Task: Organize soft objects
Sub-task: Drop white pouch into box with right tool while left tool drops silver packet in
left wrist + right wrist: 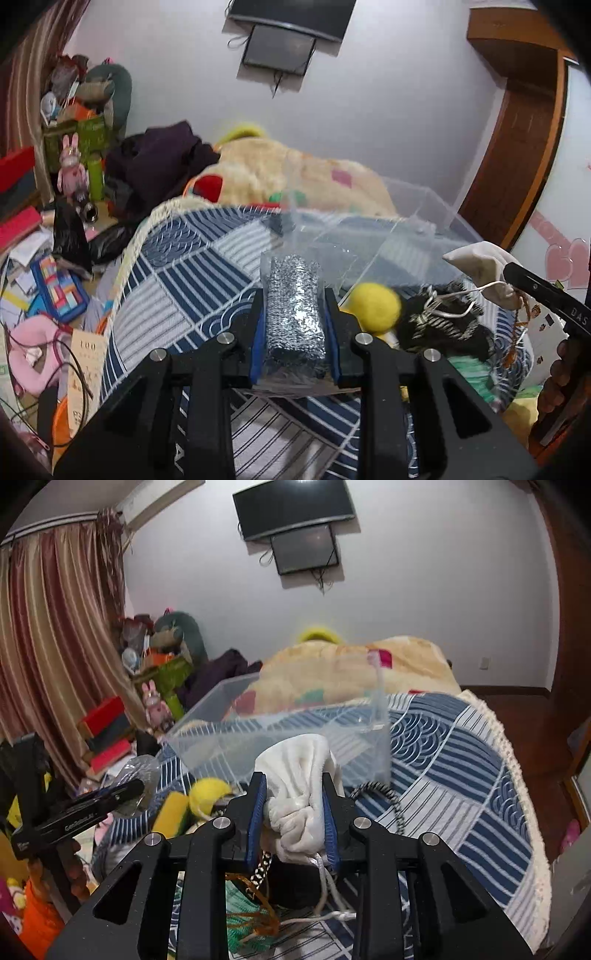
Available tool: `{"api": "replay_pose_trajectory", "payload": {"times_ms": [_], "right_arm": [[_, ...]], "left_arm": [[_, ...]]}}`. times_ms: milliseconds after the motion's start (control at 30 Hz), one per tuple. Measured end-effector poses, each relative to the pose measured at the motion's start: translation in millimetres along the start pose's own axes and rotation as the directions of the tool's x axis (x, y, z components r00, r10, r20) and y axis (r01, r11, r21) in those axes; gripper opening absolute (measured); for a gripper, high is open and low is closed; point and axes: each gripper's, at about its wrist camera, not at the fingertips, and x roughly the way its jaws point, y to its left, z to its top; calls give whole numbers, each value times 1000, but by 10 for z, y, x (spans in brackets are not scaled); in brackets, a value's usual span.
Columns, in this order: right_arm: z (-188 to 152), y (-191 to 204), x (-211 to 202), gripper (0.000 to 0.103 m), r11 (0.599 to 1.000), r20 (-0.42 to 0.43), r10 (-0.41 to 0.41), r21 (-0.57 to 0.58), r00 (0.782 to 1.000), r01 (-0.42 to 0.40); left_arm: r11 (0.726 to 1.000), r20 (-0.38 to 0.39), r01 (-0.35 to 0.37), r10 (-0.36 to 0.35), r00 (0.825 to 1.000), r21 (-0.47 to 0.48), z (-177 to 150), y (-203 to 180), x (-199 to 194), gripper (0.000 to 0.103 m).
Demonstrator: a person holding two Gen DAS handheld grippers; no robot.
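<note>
My left gripper (294,314) is shut on a silver steel-wool scrubber in a clear wrapper (294,317), held above the blue patterned bedspread (177,288). My right gripper (293,805) is shut on a white drawstring pouch (299,786); it also shows in the left wrist view (480,273). A clear plastic box (295,734) stands on the bed just beyond both grippers. A yellow felt ball (375,306), a black-and-white knit item (439,325) and a yellow-green sponge (170,812) lie on the bed in front of the box.
A cream plush blanket (351,664) is piled behind the box. Cluttered floor and shelves with toys, boxes and bags lie to the left (62,280). A curtain (55,646) hangs at the left, and a TV (295,509) is on the wall.
</note>
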Motion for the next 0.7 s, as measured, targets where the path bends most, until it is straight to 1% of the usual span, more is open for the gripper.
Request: {"api": "replay_pose_trajectory", "payload": {"times_ms": [100, 200, 300, 400, 467, 533, 700], "right_arm": [[92, 16, -110, 25, 1000, 45, -4, -12, 999, 5], [193, 56, -139, 25, 999, 79, -12, -32, 997, 14], [288, 84, -152, 25, 999, 109, -16, -44, 994, 21], [388, 94, -160, 25, 998, 146, -21, -59, 989, 30], [438, 101, -142, 25, 997, 161, -26, -68, 987, 38], [492, 91, -86, 25, 997, 163, -24, -69, 986, 36], [570, 101, 87, 25, 994, 160, -48, -88, 986, 63]], "left_arm": [[999, 38, 12, -13, 999, 32, 104, -98, -101, 28], [998, 75, 37, -40, 996, 44, 233, -169, -153, 28], [997, 99, 53, -59, 993, 56, 392, -230, -157, 28], [996, 121, 54, -62, 991, 71, 529, -289, -117, 28], [995, 125, 67, -75, 989, 67, 619, -303, -52, 28], [995, 113, 77, -83, 990, 61, 692, -314, 45, 28], [995, 76, 67, -73, 994, 75, 784, -365, 296, 28]]}}
